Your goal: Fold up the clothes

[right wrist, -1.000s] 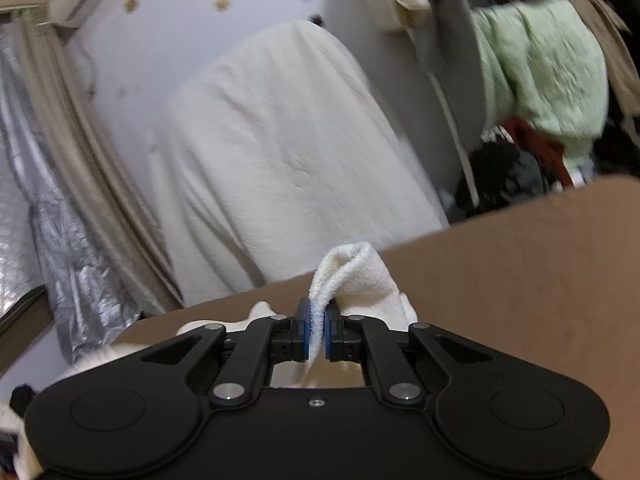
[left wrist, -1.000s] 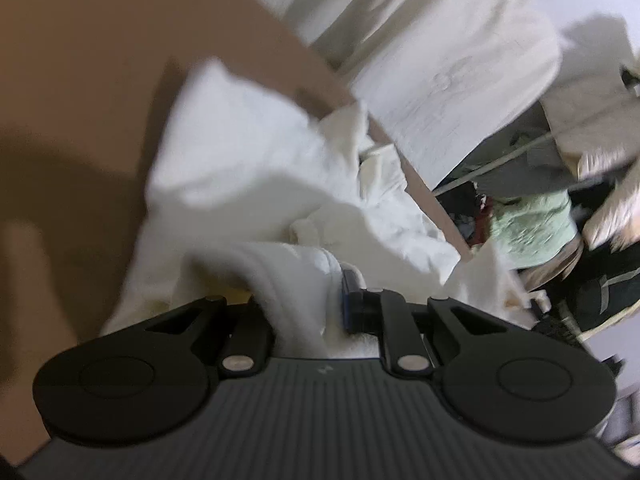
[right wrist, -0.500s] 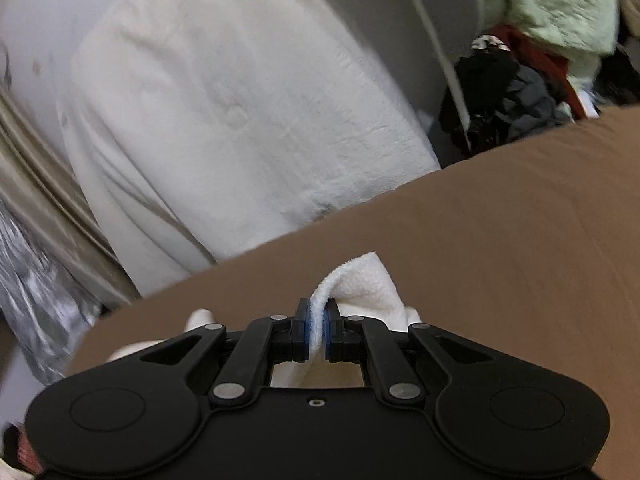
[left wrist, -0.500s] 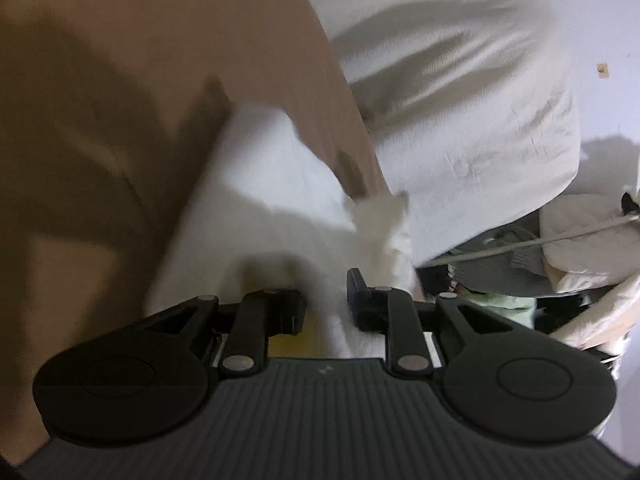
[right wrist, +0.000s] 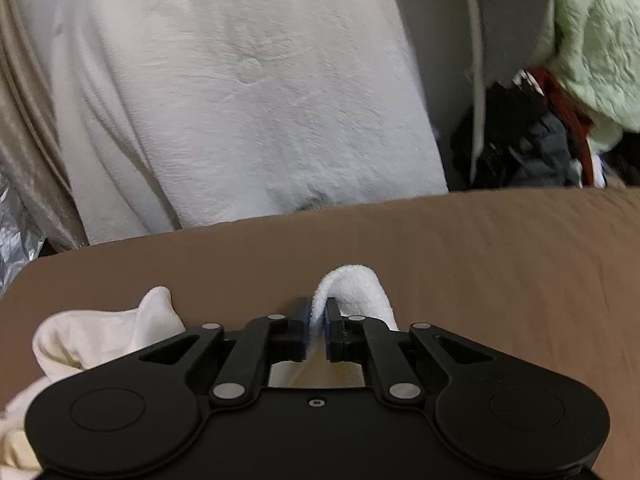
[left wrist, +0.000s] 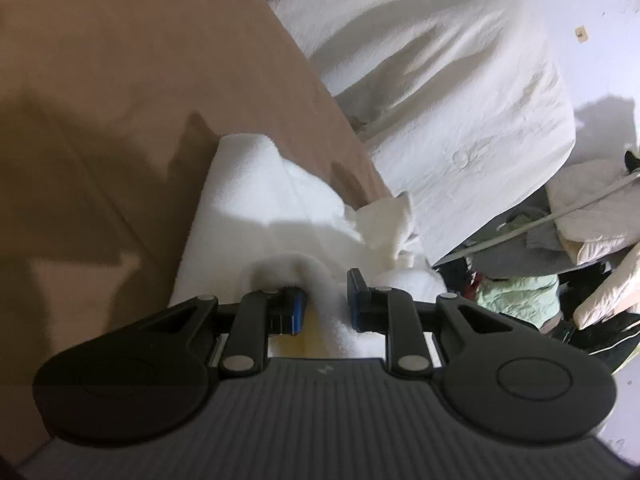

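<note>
The white fleece garment (left wrist: 256,200) lies on the brown table (left wrist: 120,80), near the table's far edge, partly folded, with a bunched corner (left wrist: 386,220) at the edge itself. A fold of it rises between my left gripper's (left wrist: 323,304) fingers; the jaws have just been opening, there is a clear gap on the left pad's side, and the cloth only leans toward the right pad, so I read that gripper as released. In the right wrist view another ridge of the same white cloth (right wrist: 352,292) stands between my right gripper's (right wrist: 316,320) blue pads. Those jaws have just been opening too, yet the gap is narrow and blurred, and I cannot tell whether the pads press the cloth. A cream piece of cloth (right wrist: 104,336) sits to the left of that gripper on the table. Beyond the table hangs a large white blanket (right wrist: 248,100), with a pale green cloth (right wrist: 592,48) to the right.
</note>
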Available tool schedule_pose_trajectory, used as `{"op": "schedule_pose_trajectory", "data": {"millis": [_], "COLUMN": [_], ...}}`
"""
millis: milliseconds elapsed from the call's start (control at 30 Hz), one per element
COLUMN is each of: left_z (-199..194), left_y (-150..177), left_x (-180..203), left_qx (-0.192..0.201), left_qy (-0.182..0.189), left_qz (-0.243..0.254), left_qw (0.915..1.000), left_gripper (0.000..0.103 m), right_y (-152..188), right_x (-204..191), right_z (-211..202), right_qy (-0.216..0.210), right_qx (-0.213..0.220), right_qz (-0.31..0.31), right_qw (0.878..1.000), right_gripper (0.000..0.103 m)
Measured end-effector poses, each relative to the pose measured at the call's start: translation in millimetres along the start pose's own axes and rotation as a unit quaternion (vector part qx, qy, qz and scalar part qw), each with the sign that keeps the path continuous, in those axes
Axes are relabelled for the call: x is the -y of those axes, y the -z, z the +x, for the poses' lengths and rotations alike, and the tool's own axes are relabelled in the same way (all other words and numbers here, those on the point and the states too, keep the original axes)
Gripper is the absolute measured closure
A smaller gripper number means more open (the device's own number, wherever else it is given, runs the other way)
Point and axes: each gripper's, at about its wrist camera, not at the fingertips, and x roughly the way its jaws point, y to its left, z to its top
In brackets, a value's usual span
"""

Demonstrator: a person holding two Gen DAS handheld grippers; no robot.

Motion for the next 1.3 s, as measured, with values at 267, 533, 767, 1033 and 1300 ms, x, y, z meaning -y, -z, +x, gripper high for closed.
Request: {"op": "schedule_pose_trajectory", "data": {"millis": [267,533,767,1033,1300], "left_z": [-58,-82,-46,-33,-22], "left_y": [-12,15,30,27,24], "left_x": [-26,-10,-2,-15,-26], "left_qx": [0.055,0.057,0.018,0.002,-0.008], "left_qy": [-0.007,-0.083,-0.099,-0.090,-0.080], "left_qz": [-0.038,0.046,0.070,0.042,0.013], "left_qw": [0.9978,0.9939,0.9924,0.9950,0.9966], "left_gripper": [0.070,0.058,0.054,0.052,0.052], "right_y": [-24,13,123,147,127], "right_x": [-50,-189,-274,-268,-224], "right_z": [-47,-78,-112,-81,-11], "right_qy": [-0.032,-0.075,-0.212,-0.284,-0.348], "right_qx": [-0.061,-0.121,-0.132,-0.120,-0.195], "right_qz": [-0.060,-0.282,-0.436,-0.335,-0.055], "right_qw": [0.996,0.949,0.865,0.890,0.915], "right_gripper": [0.045,0.043,0.043,0.045,0.052]}}
